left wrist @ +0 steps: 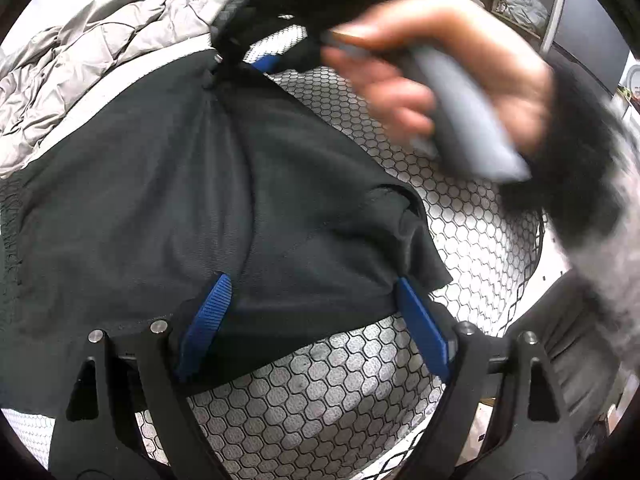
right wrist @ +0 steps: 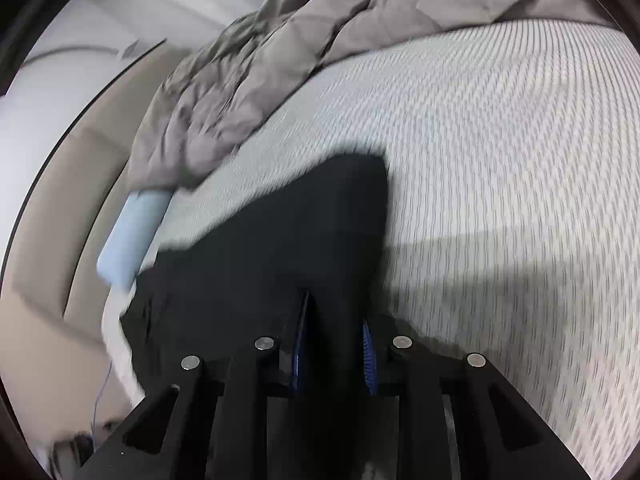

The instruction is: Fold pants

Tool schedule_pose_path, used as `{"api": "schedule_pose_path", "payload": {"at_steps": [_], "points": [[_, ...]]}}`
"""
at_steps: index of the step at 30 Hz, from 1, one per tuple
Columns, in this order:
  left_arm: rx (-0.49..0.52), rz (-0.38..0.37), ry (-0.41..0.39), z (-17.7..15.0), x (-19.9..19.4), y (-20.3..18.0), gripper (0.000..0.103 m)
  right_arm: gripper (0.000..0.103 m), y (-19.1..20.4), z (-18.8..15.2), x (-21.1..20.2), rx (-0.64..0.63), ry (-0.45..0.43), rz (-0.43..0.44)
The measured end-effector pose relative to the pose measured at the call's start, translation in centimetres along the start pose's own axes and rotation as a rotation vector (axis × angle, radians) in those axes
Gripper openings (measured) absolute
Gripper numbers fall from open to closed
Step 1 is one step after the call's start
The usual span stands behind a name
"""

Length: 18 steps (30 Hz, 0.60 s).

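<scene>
The black pants [left wrist: 168,184] are spread on the bed [left wrist: 340,400]. The left hand-held gripper [left wrist: 312,320] is held open over their edge; the right hand-held gripper [right wrist: 334,344] is clamped on cloth, which should be carried across evenly, edges aligned.

The pants [left wrist: 168,184] are plain black, lying on a bed sheet [left wrist: 320,392] that is pale grey-white with a black honeycomb pattern of outlined hexagons, which blurs into fine streaks in the right wrist view. Both sets of tongs, the left tongs [left wrist: 316,300] and the right tongs [right wrist: 334,320], have black frames, silver rivets and ribbed blue pads. The rumpled quilt [right wrist: 312,40] is taupe grey, and a pale blue roll [right wrist: 132,236] shows at the bed's edge.
</scene>
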State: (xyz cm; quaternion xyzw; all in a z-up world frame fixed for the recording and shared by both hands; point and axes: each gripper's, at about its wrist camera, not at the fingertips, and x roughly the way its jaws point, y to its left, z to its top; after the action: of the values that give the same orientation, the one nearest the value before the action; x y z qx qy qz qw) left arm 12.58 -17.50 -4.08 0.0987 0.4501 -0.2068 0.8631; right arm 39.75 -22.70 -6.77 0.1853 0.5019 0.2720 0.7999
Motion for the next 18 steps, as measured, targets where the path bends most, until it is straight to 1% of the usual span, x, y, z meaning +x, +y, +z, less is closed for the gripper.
{"api": "schedule_pose_path", "payload": {"at_steps": [2,3,4,5,7,8,9,10,11,12,13,14,15,16,18], "points": [[0.010,-0.012,-0.013,0.0,-0.4,0.1,0.084,0.025,-0.8,2.3,0.7,0.043,-0.058,-0.044],[0.016,-0.028,-0.012,0.1,-0.6,0.2,0.084,0.027,-1.2,2.9,0.9,0.066,-0.056,-0.042],[0.021,-0.051,-0.013,0.0,-0.9,0.5,0.084,0.029,-1.7,3.0,0.9,0.115,-0.037,-0.007],[0.014,-0.077,-0.020,-0.2,-1.5,0.6,0.084,0.030,-1.8,3.0,0.8,0.129,-0.022,0.016],[-0.045,-0.130,-0.032,-0.4,-2.8,2.0,0.084,0.047,-1.9,1.3,0.0,0.120,0.048,0.085],[-0.082,-0.153,-0.041,-0.5,-3.6,3.0,0.084,0.047,-1.7,0.5,-0.4,0.111,0.067,0.097],[-0.108,-0.166,-0.052,-0.5,-4.2,3.7,0.084,0.047,-1.5,-0.9,-1.0,0.093,0.090,0.127],[-0.144,-0.177,-0.074,-0.7,-5.2,4.9,0.084,0.047,-1.4,-2.4,-1.6,0.073,0.113,0.160],[-0.176,-0.181,-0.095,-0.8,-6.0,5.9,0.084,0.047,-1.3,-3.5,-2.0,0.069,0.123,0.169],[-0.221,-0.179,-0.130,-1.2,-7.2,7.5,0.084,0.046,-1.3,-4.6,-2.3,0.072,0.132,0.177],[-0.255,-0.170,-0.152,-1.5,-7.9,8.7,0.084,0.037,-1.3,-5.6,-2.7,0.074,0.134,0.188],[-0.300,-0.157,-0.177,-1.8,-8.7,10.3,0.084,0.030,-1.3,-6.1,-3.0,0.066,0.107,0.178],[-0.340,-0.141,-0.196,-2.3,-9.4,11.7,0.084,0.020,-1.0,-6.3,-3.0,0.045,0.092,0.156],[-0.398,-0.108,-0.216,-3.1,-10.1,13.6,0.084,0.013,-0.7,-6.0,-2.8,0.018,0.088,0.139],[-0.485,-0.052,-0.231,-4.4,-11.1,16.5,0.084,0.013,0.0,-4.7,-2.9,-0.011,0.050,0.108]]}}
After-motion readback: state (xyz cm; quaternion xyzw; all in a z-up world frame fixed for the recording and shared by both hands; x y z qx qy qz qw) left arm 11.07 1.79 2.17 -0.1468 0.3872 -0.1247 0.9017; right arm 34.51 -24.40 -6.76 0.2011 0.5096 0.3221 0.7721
